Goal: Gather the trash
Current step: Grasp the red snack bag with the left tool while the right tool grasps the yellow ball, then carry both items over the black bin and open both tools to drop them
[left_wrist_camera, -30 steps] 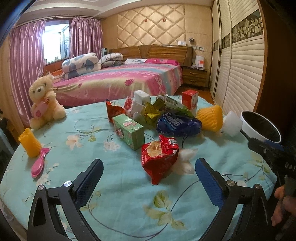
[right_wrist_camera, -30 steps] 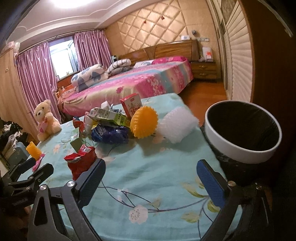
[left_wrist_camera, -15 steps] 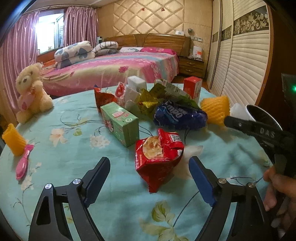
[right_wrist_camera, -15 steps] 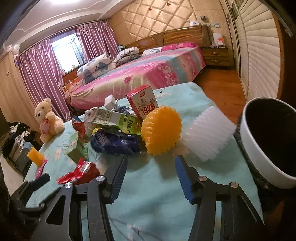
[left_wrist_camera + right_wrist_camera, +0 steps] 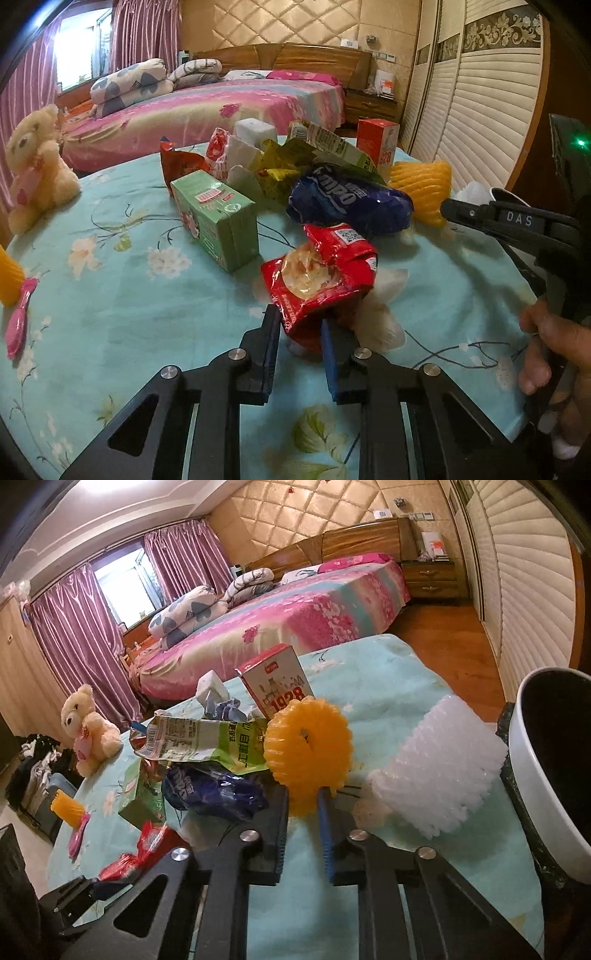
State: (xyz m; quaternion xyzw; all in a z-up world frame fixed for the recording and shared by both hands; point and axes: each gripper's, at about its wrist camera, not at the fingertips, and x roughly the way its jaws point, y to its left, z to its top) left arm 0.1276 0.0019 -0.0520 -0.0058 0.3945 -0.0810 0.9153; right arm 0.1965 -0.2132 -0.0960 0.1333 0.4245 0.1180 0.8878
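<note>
A crumpled red snack wrapper [image 5: 321, 273] lies on the turquoise floral tablecloth [image 5: 129, 314], partly on a white tissue [image 5: 380, 314]. My left gripper [image 5: 300, 325] has the wrapper's near end between its pads; the jaws are closing and pinch it. An orange foam fruit net [image 5: 306, 746] stands on edge further right. My right gripper [image 5: 303, 805] grips the net's lower rim as its jaws close. In the left wrist view the right gripper [image 5: 448, 211] reaches in from the right, held by a hand [image 5: 554, 350].
Behind lie a blue bag [image 5: 347, 203], a green carton [image 5: 218, 218], a red box [image 5: 280, 686] and several wrappers. A white foam net [image 5: 439, 775] sits beside a white-rimmed bin [image 5: 524, 775] at the table's right edge. A teddy bear [image 5: 33, 177] and pink comb [image 5: 18, 317] are at the left.
Both grippers moved forward and down to the trash and went from wide open to closed, the left onto the red wrapper, the right onto the orange foam net.
</note>
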